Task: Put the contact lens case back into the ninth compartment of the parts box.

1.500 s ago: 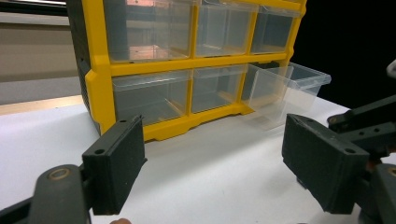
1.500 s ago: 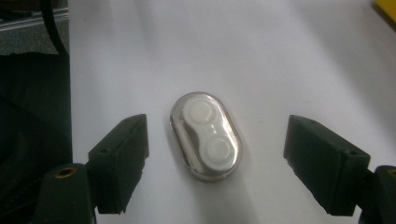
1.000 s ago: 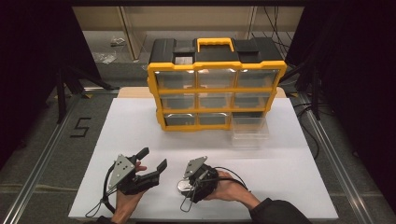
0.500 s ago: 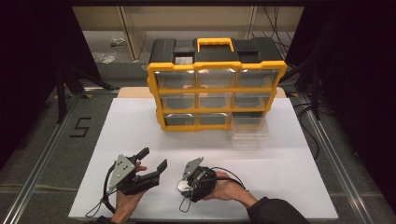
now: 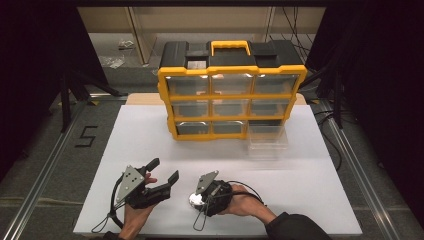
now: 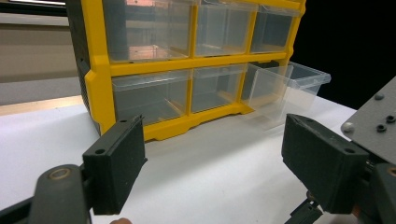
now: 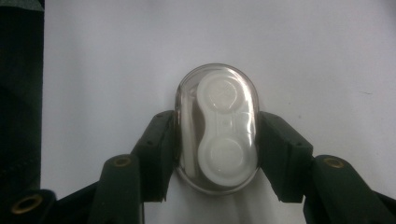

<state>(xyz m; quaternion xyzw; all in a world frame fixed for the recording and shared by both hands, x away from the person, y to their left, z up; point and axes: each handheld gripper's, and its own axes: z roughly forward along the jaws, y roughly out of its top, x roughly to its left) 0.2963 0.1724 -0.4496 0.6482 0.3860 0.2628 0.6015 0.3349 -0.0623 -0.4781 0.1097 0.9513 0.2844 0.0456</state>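
Note:
A clear oval case [image 7: 217,128] with a white double-cup holder inside lies on the white table. My right gripper [image 7: 218,122] points down over it, and its jaws have just been closing. Both pads now press the case's sides, so it is shut on the case. In the high view this right gripper [image 5: 197,200] sits at the front centre, with the oval case [image 5: 194,200] under it. My left gripper [image 5: 164,170] rests at the front left, open with nothing between its jaws. In its own view the left gripper [image 6: 212,140] faces the organizer.
A yellow and black organizer [image 5: 231,95] with clear drawers stands at the back of the white table [image 5: 140,135]. Its bottom right drawer [image 5: 268,142] is pulled out onto the table. In the left gripper view the organizer [image 6: 98,70] and the drawer [image 6: 289,81] are ahead.

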